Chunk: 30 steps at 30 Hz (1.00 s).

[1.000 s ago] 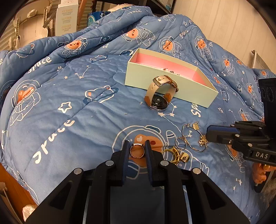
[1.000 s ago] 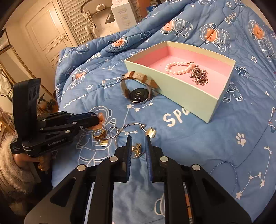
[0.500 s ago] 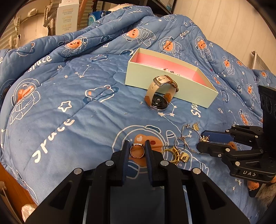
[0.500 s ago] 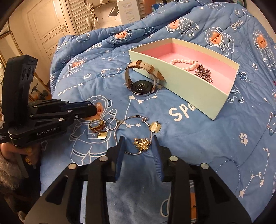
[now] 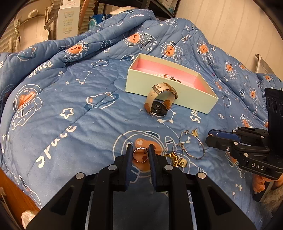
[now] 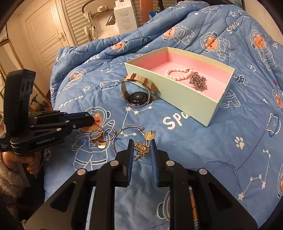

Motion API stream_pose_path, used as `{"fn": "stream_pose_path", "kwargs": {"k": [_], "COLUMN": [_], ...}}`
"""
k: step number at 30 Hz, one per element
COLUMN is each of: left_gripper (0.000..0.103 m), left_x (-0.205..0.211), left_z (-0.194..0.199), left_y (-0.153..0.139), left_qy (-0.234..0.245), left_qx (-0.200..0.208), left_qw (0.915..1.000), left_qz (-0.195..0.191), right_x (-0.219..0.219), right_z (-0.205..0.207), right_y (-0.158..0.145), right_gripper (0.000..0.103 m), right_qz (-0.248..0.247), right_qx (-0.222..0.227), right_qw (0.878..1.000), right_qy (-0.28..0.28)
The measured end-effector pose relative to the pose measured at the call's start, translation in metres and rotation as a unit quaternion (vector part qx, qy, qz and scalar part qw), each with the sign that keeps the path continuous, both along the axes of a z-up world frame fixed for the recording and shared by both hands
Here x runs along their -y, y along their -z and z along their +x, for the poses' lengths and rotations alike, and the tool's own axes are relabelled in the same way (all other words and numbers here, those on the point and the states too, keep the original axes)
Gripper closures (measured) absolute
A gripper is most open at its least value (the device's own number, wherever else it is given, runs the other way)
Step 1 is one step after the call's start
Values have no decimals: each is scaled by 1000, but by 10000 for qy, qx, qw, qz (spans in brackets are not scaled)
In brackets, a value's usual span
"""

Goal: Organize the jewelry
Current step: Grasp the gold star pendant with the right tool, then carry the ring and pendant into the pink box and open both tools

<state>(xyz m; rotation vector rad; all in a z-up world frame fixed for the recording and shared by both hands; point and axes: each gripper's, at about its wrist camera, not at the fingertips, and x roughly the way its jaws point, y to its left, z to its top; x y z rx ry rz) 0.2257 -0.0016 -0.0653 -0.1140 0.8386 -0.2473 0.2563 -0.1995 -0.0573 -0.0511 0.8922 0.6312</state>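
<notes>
My left gripper (image 5: 140,154) is shut on a gold ring (image 5: 140,155) just above the blue quilt. My right gripper (image 6: 141,147) has its jaws closing around a gold spiky charm (image 6: 141,147); contact is unclear. A mint box with pink lining (image 6: 185,96) holds a pearl bracelet (image 6: 177,73) and a silver chain (image 6: 198,82). A watch with a beige strap (image 6: 137,92) leans against the box front; it also shows in the left wrist view (image 5: 159,101). A silver bangle (image 6: 123,132), gold rings (image 6: 96,136) and a gold tag (image 6: 150,136) lie on the quilt.
The quilt (image 5: 70,106) covers a bed and rises in folds behind the box. White cartons (image 6: 124,16) and a door (image 6: 47,31) stand beyond the bed. The left gripper body (image 6: 44,127) is beside the gold rings in the right wrist view.
My right gripper opened, came down over the gold spiky charm, and its jaws have narrowed around it. My left gripper has stayed put with the ring.
</notes>
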Motion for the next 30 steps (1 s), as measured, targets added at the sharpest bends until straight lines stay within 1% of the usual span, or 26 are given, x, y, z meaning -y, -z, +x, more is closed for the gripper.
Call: {"fn": "stream_pose_path", "kwargs": {"k": [7, 11, 15, 17, 19, 23, 26, 30], "left_gripper": [85, 85, 85, 85, 85, 85, 85, 85], "left_x": [7, 11, 17, 21, 27, 42, 50, 56], "left_z": [0, 7, 28, 45, 63, 100, 130, 162], "left_y": [-26, -43, -61, -69, -75, -78, -73, -57], "left_qy": [183, 292, 437, 564, 655, 850, 930, 983], "left_qx": [236, 363, 470, 464, 449, 269, -27, -524], "left_qw": [9995, 9988, 9977, 9969, 9964, 9959, 9956, 9936], "left_qz": [-81, -178, -224, -300, -282, -116, -86, -179], "right_x": [8, 10, 12, 11, 10, 7, 6, 2], "right_z": [8, 18, 34, 44, 54, 79, 101, 125], "right_y": [-22, -37, -52, -59, -63, -64, -56, -42], "right_gripper": [84, 84, 84, 84, 84, 84, 84, 84], "right_qz": [399, 442, 392, 357, 256, 13, -171, -431], "right_qx": [33, 188, 390, 474, 566, 587, 460, 212], "right_qw": [9992, 9988, 9984, 9982, 9980, 9983, 9988, 9988], "right_qy": [60, 72, 97, 98, 79, 58, 35, -27]}}
